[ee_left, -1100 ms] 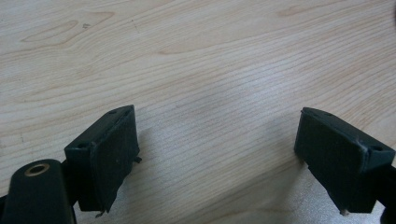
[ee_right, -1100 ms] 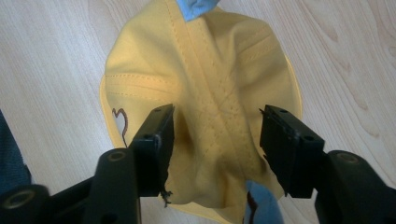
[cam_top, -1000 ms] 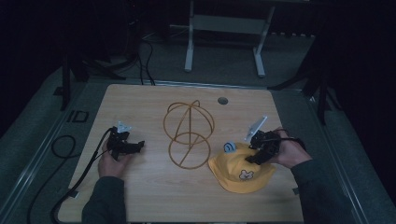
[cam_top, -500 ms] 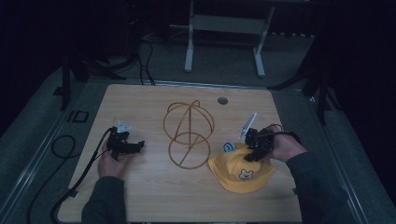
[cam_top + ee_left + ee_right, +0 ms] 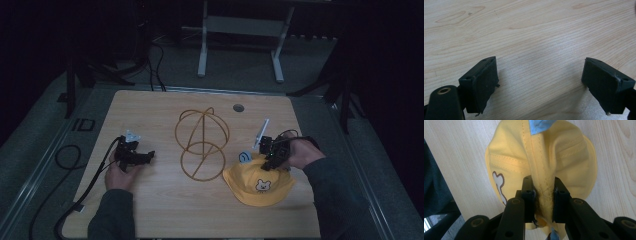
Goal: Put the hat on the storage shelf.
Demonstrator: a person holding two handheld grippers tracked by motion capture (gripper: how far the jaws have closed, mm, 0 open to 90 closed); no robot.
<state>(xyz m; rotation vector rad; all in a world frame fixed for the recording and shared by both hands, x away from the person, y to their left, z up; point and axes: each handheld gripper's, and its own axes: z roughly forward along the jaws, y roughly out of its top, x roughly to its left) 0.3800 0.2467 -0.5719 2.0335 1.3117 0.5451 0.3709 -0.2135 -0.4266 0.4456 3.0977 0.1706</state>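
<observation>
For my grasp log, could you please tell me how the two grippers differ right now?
The left gripper is open with nothing between its jaws; the right gripper is shut on a fold of the yellow hat. The left gripper sits over bare table, left of the wire stand; the right is at the hat. Both have black jaws.

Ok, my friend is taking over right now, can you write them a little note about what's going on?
Right gripper: shut, pinching a fold of the yellow cloth hat with a bear face, which lies on the wooden table at the near right.
Left gripper: open, holding nothing, low over bare wood at the left.
Golden wire hat stand: upright mid-table, nothing on it.
Done: hat gripped.
Left, probably: lift the hat onto the stand.
</observation>
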